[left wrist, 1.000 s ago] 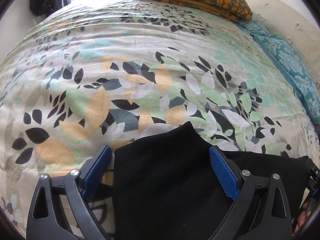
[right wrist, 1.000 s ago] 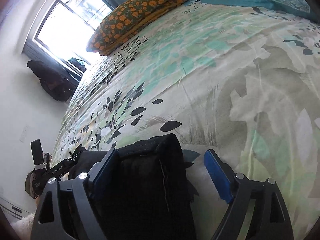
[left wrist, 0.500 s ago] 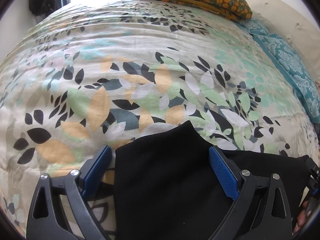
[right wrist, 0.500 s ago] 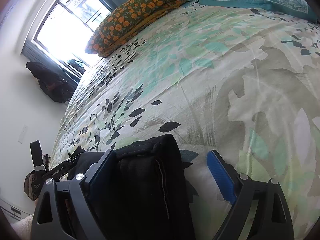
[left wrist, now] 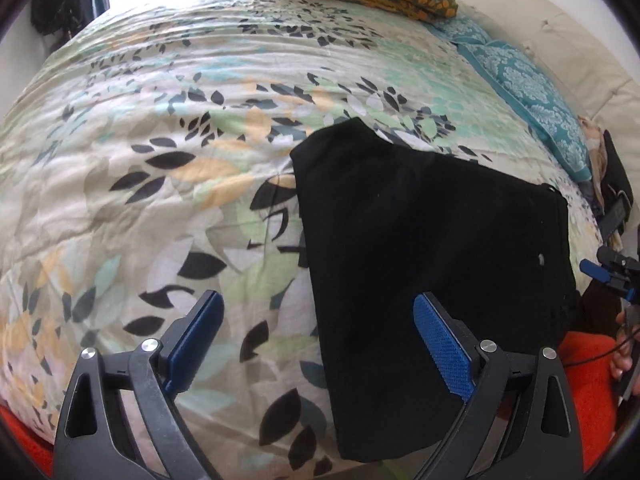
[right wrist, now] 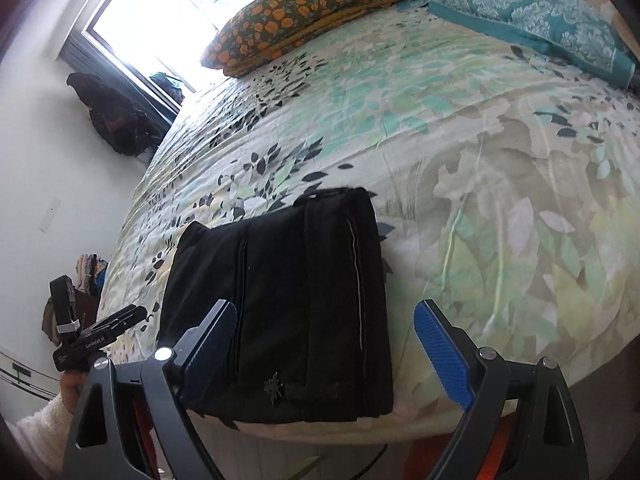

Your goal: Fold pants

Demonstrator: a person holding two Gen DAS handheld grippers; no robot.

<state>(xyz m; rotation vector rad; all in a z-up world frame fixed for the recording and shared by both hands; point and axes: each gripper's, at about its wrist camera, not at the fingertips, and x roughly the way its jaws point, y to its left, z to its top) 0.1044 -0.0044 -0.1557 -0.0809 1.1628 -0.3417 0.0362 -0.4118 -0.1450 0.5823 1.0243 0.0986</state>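
In the left wrist view the black pants (left wrist: 432,240) hide the bedspread (left wrist: 160,152) beneath them, and the right claw (left wrist: 608,276) is cut off by the frame's right edge. In the right wrist view the teal pillow (right wrist: 532,12) runs past the right border, and the window (right wrist: 168,12) is blown out to white.

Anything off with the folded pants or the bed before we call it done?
Minor only. The black pants lie folded on the floral bedspread, but one corner pokes out as a peak at the far edge, so the outline isn't square. Both grippers, left and right, are open and clear.
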